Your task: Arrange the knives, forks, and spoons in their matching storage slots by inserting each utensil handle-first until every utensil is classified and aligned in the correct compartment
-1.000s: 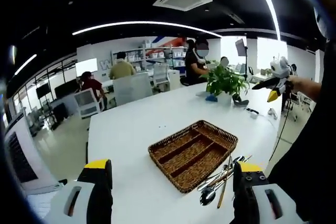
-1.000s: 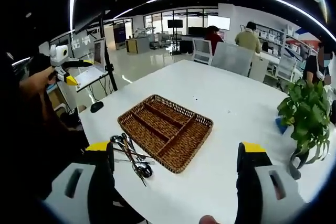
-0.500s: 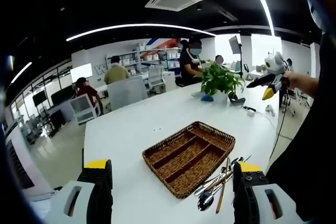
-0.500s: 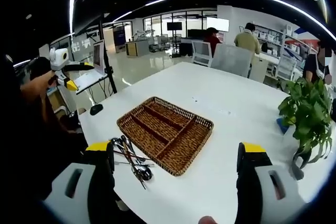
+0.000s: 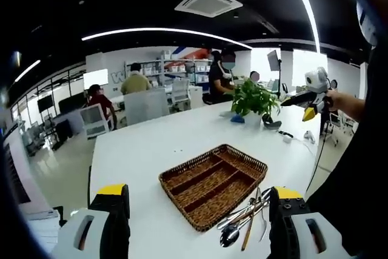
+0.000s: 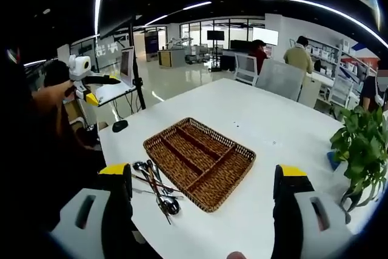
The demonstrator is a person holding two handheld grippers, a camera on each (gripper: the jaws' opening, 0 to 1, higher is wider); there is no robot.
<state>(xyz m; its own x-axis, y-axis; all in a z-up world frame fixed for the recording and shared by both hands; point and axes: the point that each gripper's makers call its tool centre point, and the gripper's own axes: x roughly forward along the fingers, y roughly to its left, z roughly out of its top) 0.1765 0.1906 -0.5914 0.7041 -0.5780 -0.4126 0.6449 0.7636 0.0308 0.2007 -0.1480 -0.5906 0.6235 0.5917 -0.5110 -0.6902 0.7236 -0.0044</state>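
Open-plan office space with ceiling light strips surrounds a large white surface (image 6: 285,119). Near its edge sits the wicker tray (image 6: 200,162), its compartments unfilled. Just beside it lies the utensil pile (image 6: 156,187), spoons and dark-handled pieces overlapping. A potted plant (image 5: 254,96) stands well apart. Left gripper (image 5: 197,222) and right gripper (image 6: 206,210) both hover above the surface, fingers spread wide, holding nothing. Recommended: isolate one utensil, grasp mid-shaft, and lead with the handle into its matching slot.
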